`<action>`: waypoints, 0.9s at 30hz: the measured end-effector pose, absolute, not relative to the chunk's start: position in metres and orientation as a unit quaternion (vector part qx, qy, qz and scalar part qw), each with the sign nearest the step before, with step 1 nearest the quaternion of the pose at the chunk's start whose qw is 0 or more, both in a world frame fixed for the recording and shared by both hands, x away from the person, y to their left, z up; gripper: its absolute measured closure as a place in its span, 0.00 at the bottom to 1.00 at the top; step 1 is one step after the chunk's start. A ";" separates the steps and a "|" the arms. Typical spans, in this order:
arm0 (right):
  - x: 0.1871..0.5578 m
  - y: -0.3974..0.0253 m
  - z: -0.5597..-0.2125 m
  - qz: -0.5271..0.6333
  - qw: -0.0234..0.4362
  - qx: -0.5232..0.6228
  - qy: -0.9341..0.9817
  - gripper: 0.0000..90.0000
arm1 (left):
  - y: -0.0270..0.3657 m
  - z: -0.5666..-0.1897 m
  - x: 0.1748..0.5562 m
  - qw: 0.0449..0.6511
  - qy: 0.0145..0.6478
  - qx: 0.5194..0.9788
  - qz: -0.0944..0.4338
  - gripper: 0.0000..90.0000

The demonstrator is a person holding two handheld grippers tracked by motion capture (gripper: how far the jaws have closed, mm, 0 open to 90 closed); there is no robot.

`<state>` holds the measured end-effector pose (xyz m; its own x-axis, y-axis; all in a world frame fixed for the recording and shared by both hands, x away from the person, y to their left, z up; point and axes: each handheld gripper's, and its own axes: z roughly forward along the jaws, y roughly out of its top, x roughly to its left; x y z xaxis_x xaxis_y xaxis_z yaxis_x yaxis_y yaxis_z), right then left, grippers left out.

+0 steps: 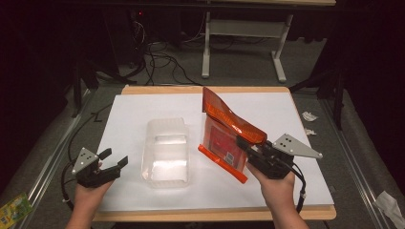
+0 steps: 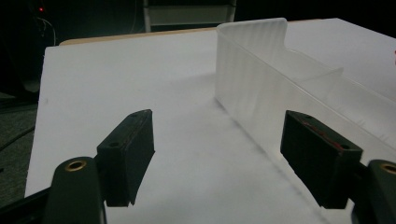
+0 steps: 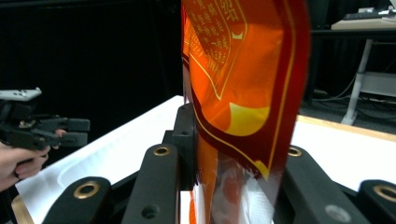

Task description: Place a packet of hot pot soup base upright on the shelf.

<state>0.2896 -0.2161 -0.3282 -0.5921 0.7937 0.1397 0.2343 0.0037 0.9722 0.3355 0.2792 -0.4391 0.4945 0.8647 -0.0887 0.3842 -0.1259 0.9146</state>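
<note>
R gripper [image 1: 248,148] clamped on orange pouch [image 1: 224,133] btwn its jaws, lifted over desk [image 1: 305,191] right half; L gripper [image 1: 113,160] jaws apart beside clear tub [image 1: 165,152].

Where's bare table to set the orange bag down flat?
Free: the white sheet behind and left of the clear tub, and the far right corner behind the right gripper. Crowded: the strip between tub and orange bag, which that gripper grips.

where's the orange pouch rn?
High view: orange pouch right of centre, clamped in the right gripper, just right of the clear plastic tub.
</note>
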 end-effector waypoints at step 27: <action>0.325 -0.107 -0.322 0.620 0.200 0.351 0.673 0.81 | 0.280 -0.438 0.336 0.499 0.438 0.705 0.248 0.29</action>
